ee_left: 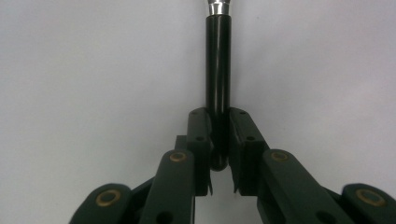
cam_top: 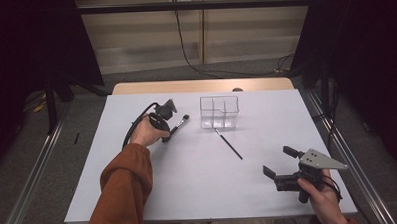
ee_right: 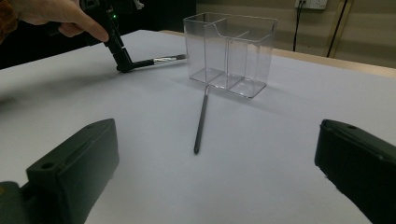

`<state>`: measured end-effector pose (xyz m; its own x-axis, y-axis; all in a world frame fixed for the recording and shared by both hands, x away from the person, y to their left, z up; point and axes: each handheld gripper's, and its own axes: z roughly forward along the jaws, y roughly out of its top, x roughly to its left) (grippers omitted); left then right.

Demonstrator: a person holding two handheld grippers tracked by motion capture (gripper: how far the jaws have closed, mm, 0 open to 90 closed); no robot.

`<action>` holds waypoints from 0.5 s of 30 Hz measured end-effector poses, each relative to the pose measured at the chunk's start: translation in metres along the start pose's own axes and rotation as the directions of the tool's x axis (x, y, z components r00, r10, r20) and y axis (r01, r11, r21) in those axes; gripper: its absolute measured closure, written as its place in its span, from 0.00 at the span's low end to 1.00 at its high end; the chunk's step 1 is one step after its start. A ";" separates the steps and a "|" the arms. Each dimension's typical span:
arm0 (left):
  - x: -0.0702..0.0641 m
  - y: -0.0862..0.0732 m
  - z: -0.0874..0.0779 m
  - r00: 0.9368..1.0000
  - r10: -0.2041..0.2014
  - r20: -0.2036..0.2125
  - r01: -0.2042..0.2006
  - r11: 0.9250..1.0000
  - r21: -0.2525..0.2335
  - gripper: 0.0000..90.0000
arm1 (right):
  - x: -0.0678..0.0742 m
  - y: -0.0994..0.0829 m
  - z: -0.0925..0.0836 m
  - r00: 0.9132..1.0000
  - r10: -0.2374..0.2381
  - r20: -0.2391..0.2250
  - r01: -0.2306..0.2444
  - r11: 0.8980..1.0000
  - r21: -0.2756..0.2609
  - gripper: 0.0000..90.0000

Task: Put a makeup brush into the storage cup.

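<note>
A brush with a black handle and silver ferrule (cam_top: 179, 123) lies low over the white table, left of centre. My left gripper (cam_top: 168, 134) is shut on its handle end. In the left gripper view the handle (ee_left: 218, 70) runs straight up from between the pressed pads (ee_left: 201, 130). A thin dark brush (cam_top: 228, 143) lies flat in the middle, one end at the foot of a clear compartmented organiser (cam_top: 219, 111). My right gripper (cam_top: 279, 161) rests open at the near right with nothing in it. Its view shows the thin brush (ee_right: 201, 116), the organiser (ee_right: 229, 51) and the left gripper (ee_right: 122, 63) beyond.
The white table sheet (cam_top: 189, 192) ends in a wooden strip (cam_top: 200, 86) at the back. Metal rails (cam_top: 33, 173) run along both sides on the floor. A cable (cam_top: 184, 47) hangs down the back wall.
</note>
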<state>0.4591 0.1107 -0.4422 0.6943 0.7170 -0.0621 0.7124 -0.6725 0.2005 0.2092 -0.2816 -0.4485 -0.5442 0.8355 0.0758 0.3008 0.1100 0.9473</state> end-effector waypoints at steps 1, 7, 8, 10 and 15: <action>0.001 -0.001 -0.002 1.000 -0.002 0.004 0.002 1.000 -0.009 0.89 | 0.000 0.000 0.000 1.000 0.000 0.000 0.000 1.000 0.000 0.00; 0.006 -0.007 -0.011 0.999 -0.031 0.027 0.034 0.995 -0.094 0.89 | 0.000 0.000 0.000 1.000 0.001 0.002 -0.001 1.000 0.000 0.00; 0.006 -0.009 -0.012 0.998 -0.047 0.042 0.051 0.992 -0.115 0.89 | 0.000 0.000 0.000 1.000 0.003 0.001 -0.003 1.000 0.000 0.00; 0.008 -0.013 -0.013 0.998 -0.054 0.037 0.059 0.988 -0.145 0.89 | 0.000 0.000 0.000 1.000 0.001 0.001 -0.001 1.000 0.000 0.00; 0.011 -0.022 -0.015 0.996 -0.072 0.046 0.079 0.979 -0.189 0.89 | 0.000 0.000 0.000 1.000 -0.001 -0.002 0.001 1.000 -0.001 0.00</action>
<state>0.4496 0.1364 -0.4322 0.6455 0.7542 -0.1208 0.7329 -0.5671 0.3759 0.2093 -0.2812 -0.4486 -0.5461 0.8343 0.0752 0.2996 0.1107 0.9476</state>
